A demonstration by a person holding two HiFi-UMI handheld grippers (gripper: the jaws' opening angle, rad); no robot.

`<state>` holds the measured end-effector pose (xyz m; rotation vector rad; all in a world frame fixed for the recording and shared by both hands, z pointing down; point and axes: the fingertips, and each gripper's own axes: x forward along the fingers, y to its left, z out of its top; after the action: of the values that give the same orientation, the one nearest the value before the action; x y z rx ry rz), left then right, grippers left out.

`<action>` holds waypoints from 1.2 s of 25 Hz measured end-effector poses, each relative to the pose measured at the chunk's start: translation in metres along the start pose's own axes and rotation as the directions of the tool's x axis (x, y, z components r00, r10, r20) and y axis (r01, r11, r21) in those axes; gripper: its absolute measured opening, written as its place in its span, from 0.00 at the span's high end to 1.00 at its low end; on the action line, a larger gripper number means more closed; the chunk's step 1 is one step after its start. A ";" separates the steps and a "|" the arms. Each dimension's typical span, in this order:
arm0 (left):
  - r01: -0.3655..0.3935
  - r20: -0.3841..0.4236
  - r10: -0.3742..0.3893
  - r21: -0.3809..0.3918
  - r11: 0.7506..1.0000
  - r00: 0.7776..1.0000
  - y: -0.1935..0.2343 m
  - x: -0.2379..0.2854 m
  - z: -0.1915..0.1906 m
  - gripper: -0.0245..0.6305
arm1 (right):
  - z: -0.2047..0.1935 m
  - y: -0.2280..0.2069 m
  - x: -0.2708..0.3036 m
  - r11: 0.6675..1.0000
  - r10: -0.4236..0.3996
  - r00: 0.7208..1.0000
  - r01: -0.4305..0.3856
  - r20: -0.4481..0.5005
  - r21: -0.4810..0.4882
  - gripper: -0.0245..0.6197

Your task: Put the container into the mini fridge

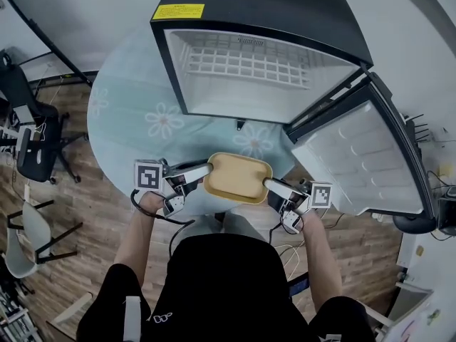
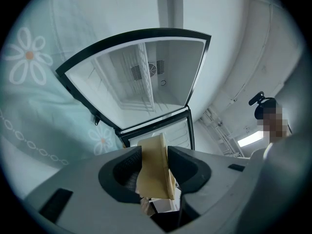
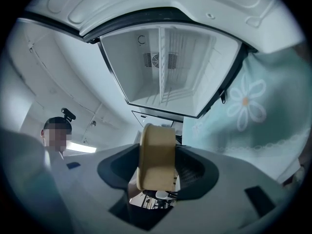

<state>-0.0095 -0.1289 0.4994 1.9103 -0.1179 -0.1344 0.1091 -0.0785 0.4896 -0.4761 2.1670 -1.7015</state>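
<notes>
A tan, rounded-rectangle container (image 1: 238, 177) hangs in front of the open mini fridge (image 1: 256, 77), held from both sides. My left gripper (image 1: 201, 174) is shut on its left end, where the thin rim (image 2: 155, 167) sits between the jaws. At the opposite end my right gripper (image 1: 271, 186) is shut on the container's wall (image 3: 157, 156). The fridge's white cavity (image 2: 146, 77) with a wire shelf (image 1: 246, 63) faces me, empty, and its door (image 1: 363, 159) stands swung out to the right.
The fridge stands on a round table with a pale teal daisy-print cloth (image 1: 132, 112). Office chairs (image 1: 32, 130) stand on the wooden floor at the left. The open door's edge lies close to my right gripper.
</notes>
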 end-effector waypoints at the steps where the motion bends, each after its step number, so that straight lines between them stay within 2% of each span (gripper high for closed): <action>1: -0.010 0.002 0.010 0.006 1.000 1.000 0.003 0.000 0.003 0.70 | 0.003 -0.002 0.001 1.000 0.001 1.000 -0.001 -0.003 -0.002 0.60; 5: 0.003 0.022 -0.004 0.008 1.000 1.000 0.008 0.002 0.013 0.69 | 0.016 -0.005 0.006 1.000 0.015 1.000 -0.016 0.014 0.005 0.60; 10: -0.024 0.047 0.024 0.003 1.000 0.999 0.015 0.000 0.022 0.71 | 0.025 -0.011 0.015 1.000 0.014 0.998 -0.015 0.060 0.011 0.61; 16: -0.019 0.086 0.019 0.002 1.000 0.996 0.018 -0.001 0.032 0.72 | 0.032 -0.014 0.020 1.000 0.008 0.994 -0.010 0.109 0.015 0.60; 22: -0.057 0.115 0.055 0.020 0.998 0.992 0.026 -0.004 0.040 0.72 | 0.038 -0.017 0.022 1.000 0.009 0.989 -0.013 0.147 0.026 0.60; 30: -0.058 0.145 0.051 0.042 0.997 0.988 0.024 -0.010 0.049 0.69 | 0.043 -0.017 0.018 0.999 0.022 0.979 -0.030 0.201 0.033 0.61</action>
<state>-0.0274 -0.1807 0.5059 1.9402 -0.2719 -0.2344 0.1146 -0.1277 0.4951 -0.5804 1.9881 -1.6019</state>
